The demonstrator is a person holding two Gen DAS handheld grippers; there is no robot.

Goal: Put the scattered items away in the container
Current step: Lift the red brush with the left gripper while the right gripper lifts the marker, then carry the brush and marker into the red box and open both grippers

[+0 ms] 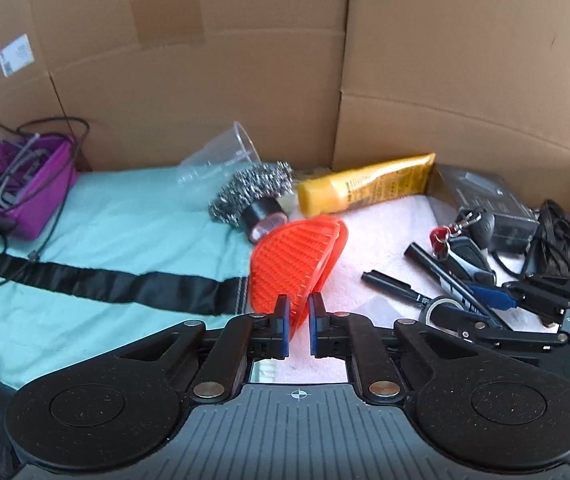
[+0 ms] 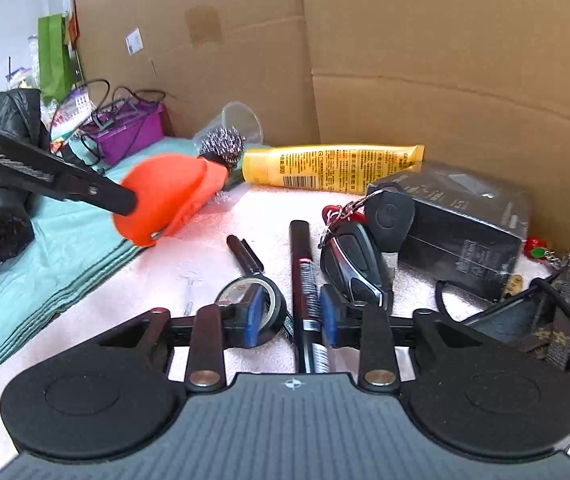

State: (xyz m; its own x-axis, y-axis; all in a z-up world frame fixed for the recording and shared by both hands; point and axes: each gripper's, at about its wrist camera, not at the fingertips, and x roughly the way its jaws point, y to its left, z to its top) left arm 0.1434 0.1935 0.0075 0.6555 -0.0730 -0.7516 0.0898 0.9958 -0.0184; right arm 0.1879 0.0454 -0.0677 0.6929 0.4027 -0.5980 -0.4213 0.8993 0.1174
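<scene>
My left gripper [image 1: 299, 320] is shut on a folded orange ribbed silicone pad [image 1: 297, 256], held up off the cloth. From the right wrist view that left gripper [image 2: 131, 202] reaches in from the left with the orange pad [image 2: 169, 192]. My right gripper [image 2: 291, 314] is low over the white towel and open. A black marker [image 2: 304, 280] lies between its pads without being pressed, and its left finger sits inside a tape roll [image 2: 245, 284]. The purple container [image 1: 37, 192], full of cables, stands at the far left.
A yellow tube [image 2: 325, 166], steel scourer [image 1: 253, 192] and clear cup [image 1: 225, 152] lie along the cardboard wall [image 1: 445, 60]. Car keys [image 2: 357, 256], a second marker [image 2: 245, 254], a black box [image 2: 465, 232] and a tangled strap [image 2: 565, 300] crowd the right. A black band [image 1: 105, 284] crosses the green cloth.
</scene>
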